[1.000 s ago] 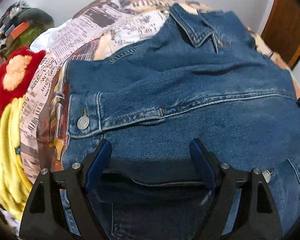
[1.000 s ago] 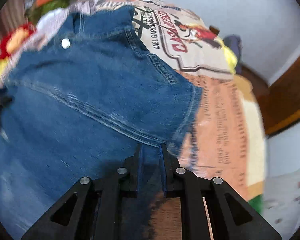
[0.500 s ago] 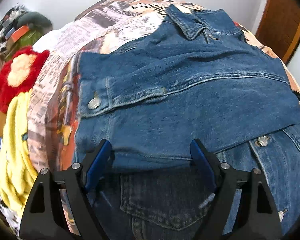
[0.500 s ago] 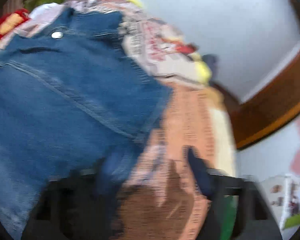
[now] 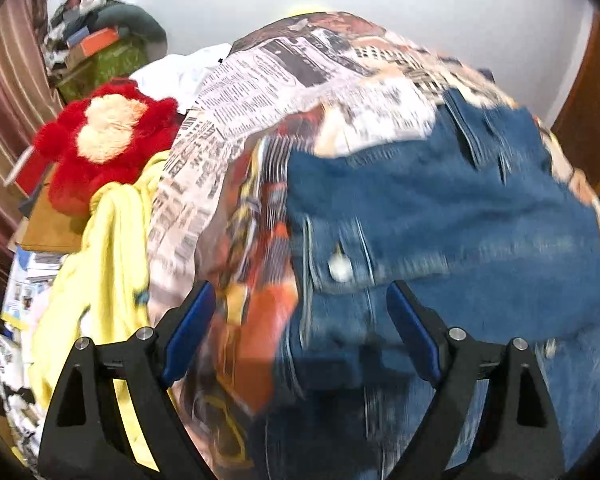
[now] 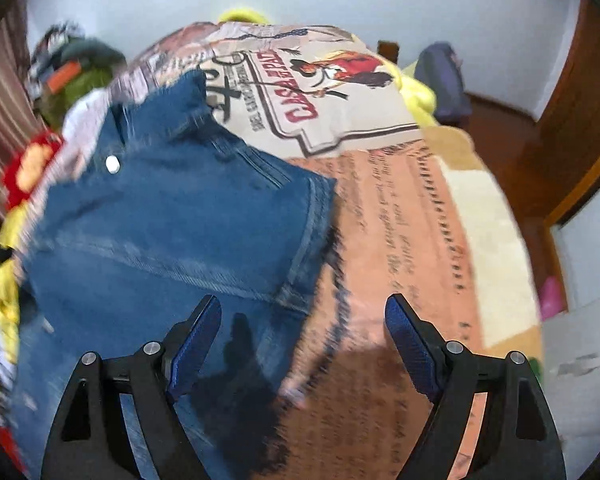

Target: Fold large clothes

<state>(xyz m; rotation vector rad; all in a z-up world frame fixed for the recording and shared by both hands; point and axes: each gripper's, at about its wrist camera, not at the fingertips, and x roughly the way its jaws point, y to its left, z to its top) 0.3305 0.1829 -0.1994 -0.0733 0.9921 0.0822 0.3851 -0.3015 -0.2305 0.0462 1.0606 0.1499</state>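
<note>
A blue denim jacket point(image 5: 440, 208) lies folded on a bed covered by a newspaper-print spread point(image 5: 260, 88). My left gripper point(image 5: 300, 292) hangs open above the jacket's left edge, near a metal button point(image 5: 340, 268), with nothing gripped. In the right wrist view the jacket point(image 6: 160, 220) fills the left half, and its right edge runs down between the fingers. My right gripper point(image 6: 303, 304) is open above that edge and the spread point(image 6: 400, 220), holding nothing. Both views are motion-blurred.
A red plush toy point(image 5: 100, 140), a yellow cloth point(image 5: 108, 260) and a cluttered green box point(image 5: 108, 56) crowd the bed's left side. On the right are a dark bag point(image 6: 444, 80), wooden floor point(image 6: 512, 140) and a brown door point(image 5: 588, 128).
My right gripper has opened and let go of the denim it pinched, then lifted. My left gripper has stayed open and drawn up and left, off the jacket's middle to its edge.
</note>
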